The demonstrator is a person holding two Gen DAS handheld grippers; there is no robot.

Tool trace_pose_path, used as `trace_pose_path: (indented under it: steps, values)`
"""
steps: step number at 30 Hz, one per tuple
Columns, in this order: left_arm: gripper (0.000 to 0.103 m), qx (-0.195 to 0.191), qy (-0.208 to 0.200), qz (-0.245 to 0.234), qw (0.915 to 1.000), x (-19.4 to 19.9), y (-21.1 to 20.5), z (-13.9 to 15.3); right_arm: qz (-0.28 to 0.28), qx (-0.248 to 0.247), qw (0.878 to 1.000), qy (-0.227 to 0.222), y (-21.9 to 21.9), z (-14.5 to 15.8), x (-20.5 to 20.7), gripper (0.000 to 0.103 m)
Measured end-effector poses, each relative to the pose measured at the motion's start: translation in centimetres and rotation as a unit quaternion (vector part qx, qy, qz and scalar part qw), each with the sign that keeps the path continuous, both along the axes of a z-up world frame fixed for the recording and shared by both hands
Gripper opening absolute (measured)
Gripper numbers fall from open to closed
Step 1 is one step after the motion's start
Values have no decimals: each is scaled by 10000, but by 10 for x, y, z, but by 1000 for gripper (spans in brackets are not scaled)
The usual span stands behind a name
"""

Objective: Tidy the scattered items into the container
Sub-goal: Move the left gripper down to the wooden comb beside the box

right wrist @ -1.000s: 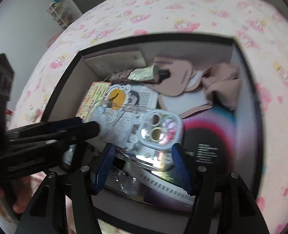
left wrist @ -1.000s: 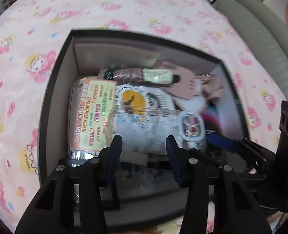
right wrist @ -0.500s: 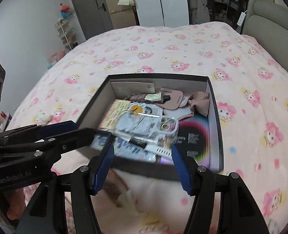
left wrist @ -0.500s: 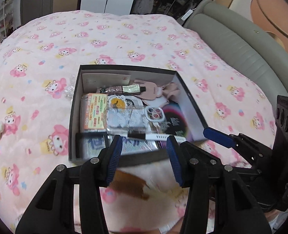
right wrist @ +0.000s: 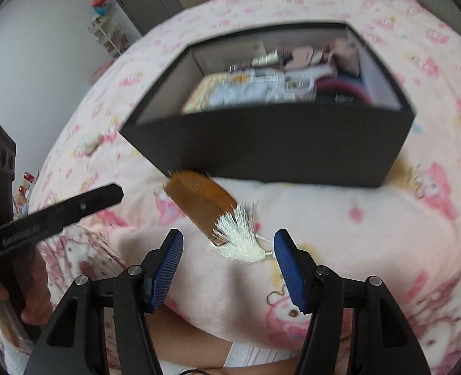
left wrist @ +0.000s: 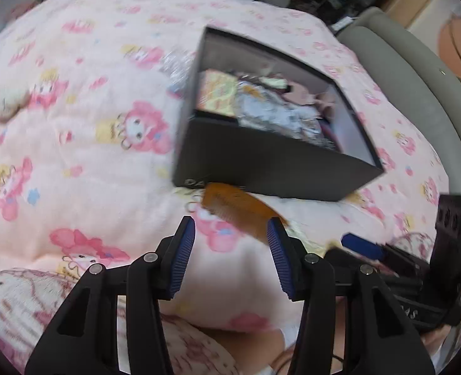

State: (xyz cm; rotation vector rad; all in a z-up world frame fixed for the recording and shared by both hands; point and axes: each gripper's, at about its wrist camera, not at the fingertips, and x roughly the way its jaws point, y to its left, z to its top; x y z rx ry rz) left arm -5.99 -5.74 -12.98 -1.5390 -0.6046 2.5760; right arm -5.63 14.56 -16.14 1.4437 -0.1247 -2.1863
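A black box (left wrist: 271,162) (right wrist: 277,153) sits on the pink bed, filled with packets, a phone case and cloth. A brown wooden comb (left wrist: 233,209) (right wrist: 199,200) with a white tassel (right wrist: 240,237) lies on the blanket just in front of the box. My left gripper (left wrist: 230,250) is open and empty, low over the blanket, just short of the comb. My right gripper (right wrist: 229,256) is open and empty, with the tassel between its fingertips' line. The left gripper also shows at the left of the right wrist view (right wrist: 74,206).
The pink cartoon-print blanket (left wrist: 74,156) covers the whole bed. A grey padded headboard (left wrist: 418,72) runs along the right. A small plush toy (left wrist: 2,106) and a crinkled clear wrapper (left wrist: 177,65) lie left of the box. A door and shelf (right wrist: 105,31) stand behind.
Both grippers have pulled back out of the box and dropped low toward the blanket in front of it. The comb now lies right before both grippers. Both stay open.
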Motion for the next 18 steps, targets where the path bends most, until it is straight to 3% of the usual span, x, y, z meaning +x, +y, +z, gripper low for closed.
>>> trace_pose_path:
  steps: [3, 7, 12, 14, 16, 18]
  values:
    - [49, 75, -137, 45, 9999, -15, -7, -21, 30, 90, 9999, -111, -6, -15, -3, 57]
    - [49, 8, -198, -46, 9998, -36, -8, -39, 45, -231, 9980, -581, -7, -38, -12, 57]
    - [48, 202, -174, -119, 9996, -56, -5, -56, 48, -236, 9975, -667, -16, -49, -22, 57]
    - [44, 282, -245, -185, 9991, -60, -2, -62, 22, -314, 9969, -722, -19, -55, -25, 57]
    - [30, 275, -312, -297, 9987, -60, 2, -65, -18, -367, 9962, -792, -20, -58, -26, 53]
    - [29, 179, -306, -371, 9987, -57, 6, -65, 1, -474, 9958, -782, -20, -57, -26, 48]
